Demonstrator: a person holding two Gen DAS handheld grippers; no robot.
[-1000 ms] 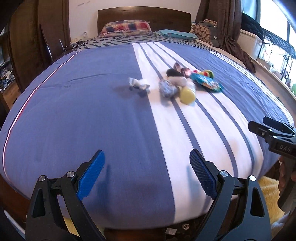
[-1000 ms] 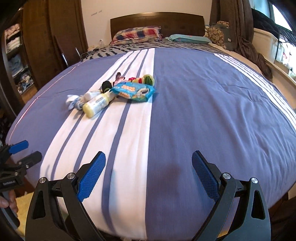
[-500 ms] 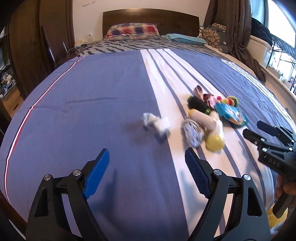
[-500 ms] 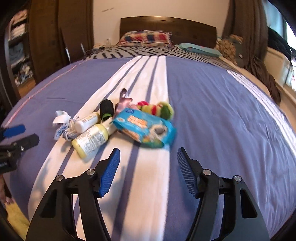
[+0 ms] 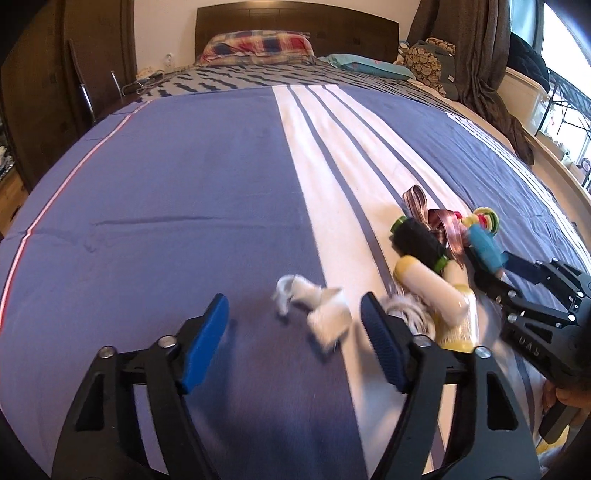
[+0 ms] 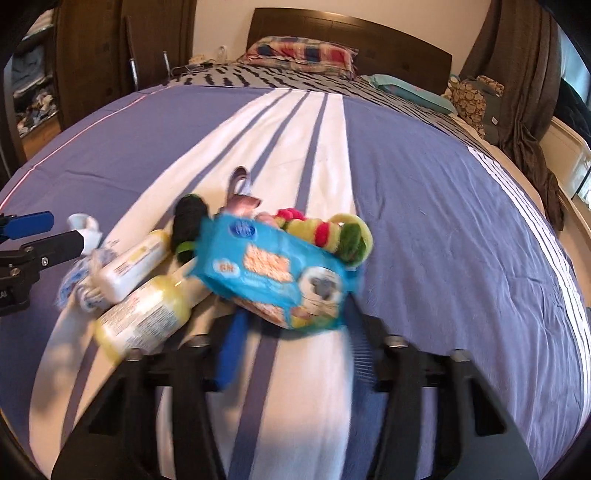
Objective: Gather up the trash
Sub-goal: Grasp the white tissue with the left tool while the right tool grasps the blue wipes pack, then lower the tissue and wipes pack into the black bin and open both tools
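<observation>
A crumpled white paper lies on the bed, just ahead of and between the open fingers of my left gripper; it also shows in the right wrist view. A blue snack packet lies at the near edge of a small pile. My right gripper is open, its fingers on either side of the packet's near end, not closed on it. The pile holds a yellow bottle, a white bottle, a black spool, a ribbon and a colourful toy.
The bed has a blue cover with white stripes. Pillows and a dark headboard are at the far end. A wardrobe stands on the left, curtains and a shelf on the right.
Both grippers have moved forward over the bed. The left now brackets the crumpled paper, and the right has reached the blue packet. Both stay open.
</observation>
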